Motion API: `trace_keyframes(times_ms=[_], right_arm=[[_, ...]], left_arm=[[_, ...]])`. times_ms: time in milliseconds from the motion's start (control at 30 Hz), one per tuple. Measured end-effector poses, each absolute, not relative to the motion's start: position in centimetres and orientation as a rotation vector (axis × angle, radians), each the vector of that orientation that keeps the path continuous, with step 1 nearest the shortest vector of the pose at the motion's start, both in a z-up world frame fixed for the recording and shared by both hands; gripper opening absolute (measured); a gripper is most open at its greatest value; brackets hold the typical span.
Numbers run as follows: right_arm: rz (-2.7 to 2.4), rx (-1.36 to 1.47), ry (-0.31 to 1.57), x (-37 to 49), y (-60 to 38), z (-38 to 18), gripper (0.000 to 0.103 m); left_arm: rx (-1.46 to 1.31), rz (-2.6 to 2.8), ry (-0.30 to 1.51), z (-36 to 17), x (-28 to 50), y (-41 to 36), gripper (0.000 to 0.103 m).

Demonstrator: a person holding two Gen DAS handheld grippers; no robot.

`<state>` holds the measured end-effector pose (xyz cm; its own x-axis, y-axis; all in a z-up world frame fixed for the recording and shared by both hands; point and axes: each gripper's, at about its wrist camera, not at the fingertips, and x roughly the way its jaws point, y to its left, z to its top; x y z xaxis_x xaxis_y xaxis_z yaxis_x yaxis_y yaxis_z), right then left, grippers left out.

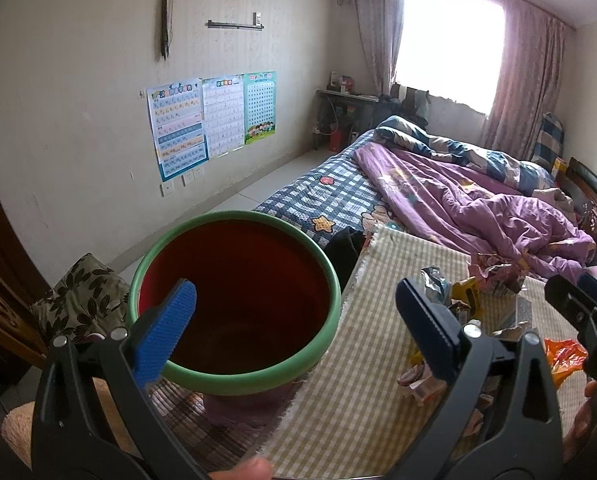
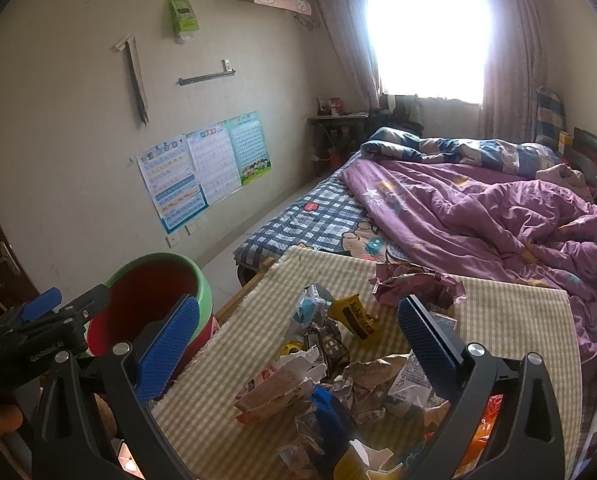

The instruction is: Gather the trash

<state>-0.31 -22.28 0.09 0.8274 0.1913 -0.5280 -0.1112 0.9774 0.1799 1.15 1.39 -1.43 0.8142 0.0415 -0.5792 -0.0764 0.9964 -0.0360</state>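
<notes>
left gripper [image 1: 294,328] is gaping wide, grasping nothing, hanging over the bin [image 1: 234,300] | right gripper [image 2: 298,344] is spread wide, holding nothing, hovering above the trash [image 2: 338,364] lying on the checked cloth [image 2: 226,364] | bin is standing left of cloth | a yellow wrapper [image 2: 356,320] is showing blurred dark lettering

Each handheld gripper is a black plastic frame whose two arms spread in a V and end in flat rectangular pads of blue ribbed rubber; the left gripper [image 1: 294,320] fills the lower half of its own view, the right gripper [image 2: 298,328] likewise. Round silver screw heads sit at the arm joints, two to a side. At the lower left of the right wrist view, the left gripper's black body carries small white lettering, too small to read surely.
</notes>
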Motion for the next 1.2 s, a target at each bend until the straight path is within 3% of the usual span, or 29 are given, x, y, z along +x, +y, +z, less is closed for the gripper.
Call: trace_keyframes(times_ms=[567, 767, 833, 933, 1033, 1200], right_arm=[[0.153, 0.16, 0.596, -0.3, -23.4, -0.6, 0.096], [0.071, 0.168, 0.605, -0.6, -27.0, -1.0, 0.096], [0.039, 0.177, 0.623, -0.7, -28.4, -1.5, 0.096], [0.004, 0.201, 0.652, -1.1, -30.2, -2.3, 0.096], [0.0, 0.229, 0.673, -1.5, -31.1, -2.8, 0.096], [0.017, 0.269, 0.72, -1.7, -32.2, -3.4, 0.095]], left_arm=[[-0.049, 0.026, 0.627, -2.0, 1.3, 1.0, 0.098], [-0.003, -0.211, 0.734, -5.3, 2.2, -1.9, 0.098], [0.009, -0.3, 0.795, -7.0, 2.8, -3.3, 0.095], [0.052, -0.389, 0.859, -8.8, 3.7, -5.5, 0.077], [0.076, -0.466, 0.913, -10.3, 4.7, -7.4, 0.068], [0.078, -0.523, 0.974, -12.0, 6.1, -9.2, 0.064]])
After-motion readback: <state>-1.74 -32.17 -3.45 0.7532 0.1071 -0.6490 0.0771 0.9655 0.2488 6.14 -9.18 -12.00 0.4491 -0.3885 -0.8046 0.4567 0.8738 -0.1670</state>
